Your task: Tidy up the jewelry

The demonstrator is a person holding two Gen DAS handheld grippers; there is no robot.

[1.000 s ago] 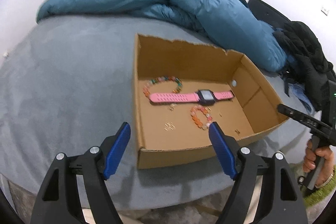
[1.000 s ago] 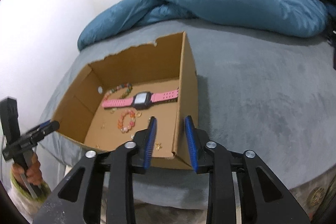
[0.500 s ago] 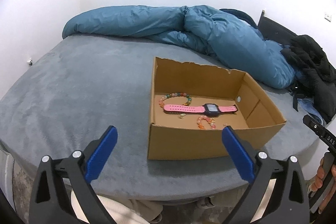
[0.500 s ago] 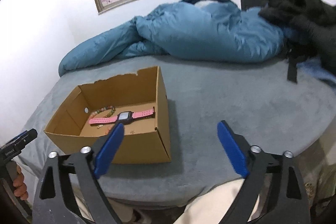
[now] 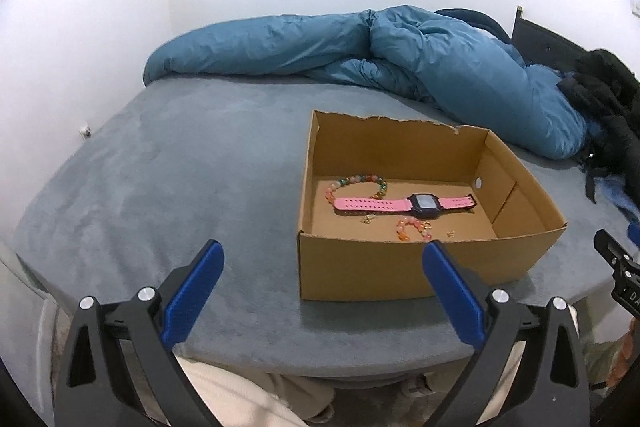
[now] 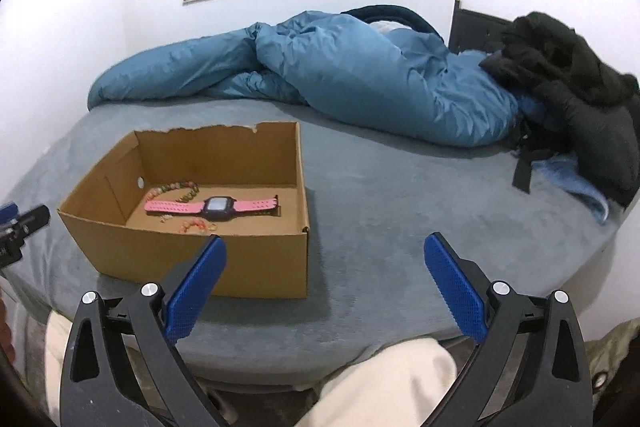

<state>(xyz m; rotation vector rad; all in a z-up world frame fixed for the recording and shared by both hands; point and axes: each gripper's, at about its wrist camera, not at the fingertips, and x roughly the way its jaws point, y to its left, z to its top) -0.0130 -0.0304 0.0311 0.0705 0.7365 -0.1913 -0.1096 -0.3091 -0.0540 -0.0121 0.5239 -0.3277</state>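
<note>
With watch (image 5: 404, 203) and bracelets (image 5: 356, 183) lying in box (image 5: 400, 267), we are judging task nearly done; holding left gripper (image 5: 322, 275) and right gripper (image 6: 325, 269) wide, empty, near bed (image 5: 180, 179) edge.

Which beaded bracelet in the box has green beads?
The larger bracelet behind the pink watch; the small bracelet by the front wall is all orange-pink.

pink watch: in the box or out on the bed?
In. The pink watch lies flat on the floor of the open cardboard box, between the two bead bracelets; the right wrist view agrees.
</note>
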